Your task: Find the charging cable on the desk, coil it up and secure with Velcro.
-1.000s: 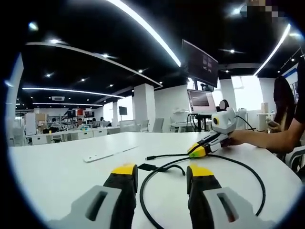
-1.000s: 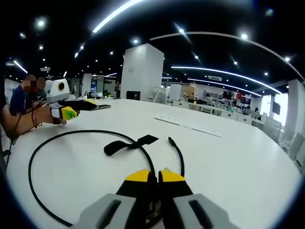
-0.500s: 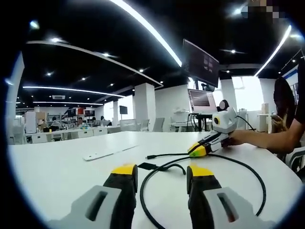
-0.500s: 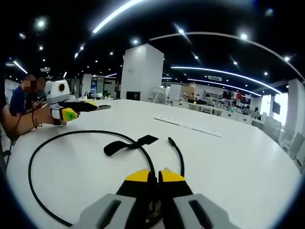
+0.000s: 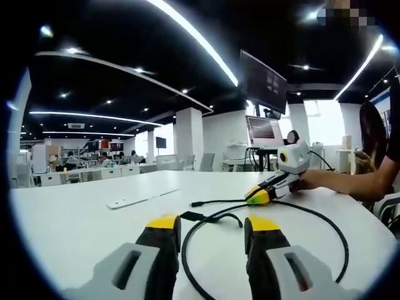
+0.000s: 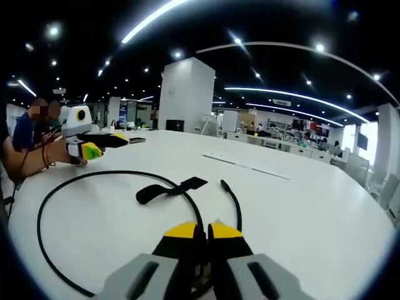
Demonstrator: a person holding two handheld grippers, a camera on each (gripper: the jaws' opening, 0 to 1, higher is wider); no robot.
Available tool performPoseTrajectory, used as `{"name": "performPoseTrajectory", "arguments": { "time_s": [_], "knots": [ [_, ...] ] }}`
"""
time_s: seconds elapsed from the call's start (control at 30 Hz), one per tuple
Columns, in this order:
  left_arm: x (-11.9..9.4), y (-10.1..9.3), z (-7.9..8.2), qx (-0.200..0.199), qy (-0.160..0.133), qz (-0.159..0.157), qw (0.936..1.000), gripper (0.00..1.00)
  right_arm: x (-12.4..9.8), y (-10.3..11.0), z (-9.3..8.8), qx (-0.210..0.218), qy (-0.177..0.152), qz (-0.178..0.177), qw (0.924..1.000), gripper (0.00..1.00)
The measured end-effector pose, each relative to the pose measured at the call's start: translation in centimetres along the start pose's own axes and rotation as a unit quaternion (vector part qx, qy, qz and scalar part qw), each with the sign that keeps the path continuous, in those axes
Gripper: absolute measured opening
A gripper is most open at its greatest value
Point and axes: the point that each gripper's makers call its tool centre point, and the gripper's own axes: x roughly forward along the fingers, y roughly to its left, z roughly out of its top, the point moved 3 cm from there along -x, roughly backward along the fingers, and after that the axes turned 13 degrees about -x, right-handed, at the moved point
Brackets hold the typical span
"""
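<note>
Cable (image 6: 69,187), black, lies in a loose loop on the white bench (image 6: 300,206), its Velcro strap (image 6: 169,189) flat inside the loop. Right gripper (image 6: 201,232) has its fingers pressed together over the cable. Left gripper (image 5: 209,225) hovers with fingers spread above the loop.

No text, label, brand or number could be read in either view. The hanging dark monitor (image 5: 262,81) and the lit screen (image 5: 262,130) below it, far across the room in the left gripper view, showed marks too small and blurred to make out. The wall signs at the far left (image 6: 122,111) in the right gripper view were likewise illegible.
</note>
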Motion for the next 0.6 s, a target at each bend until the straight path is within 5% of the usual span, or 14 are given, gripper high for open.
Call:
{"name": "performPoseTrajectory", "arguments": {
  "time_s": [0.6],
  "knots": [
    [0.78, 0.01, 0.49, 0.004, 0.010, 0.002, 0.9999, 0.41, -0.02, -0.01, 0.06, -0.008, 0.002, -0.001, 1.0000, 0.08]
  ]
}}
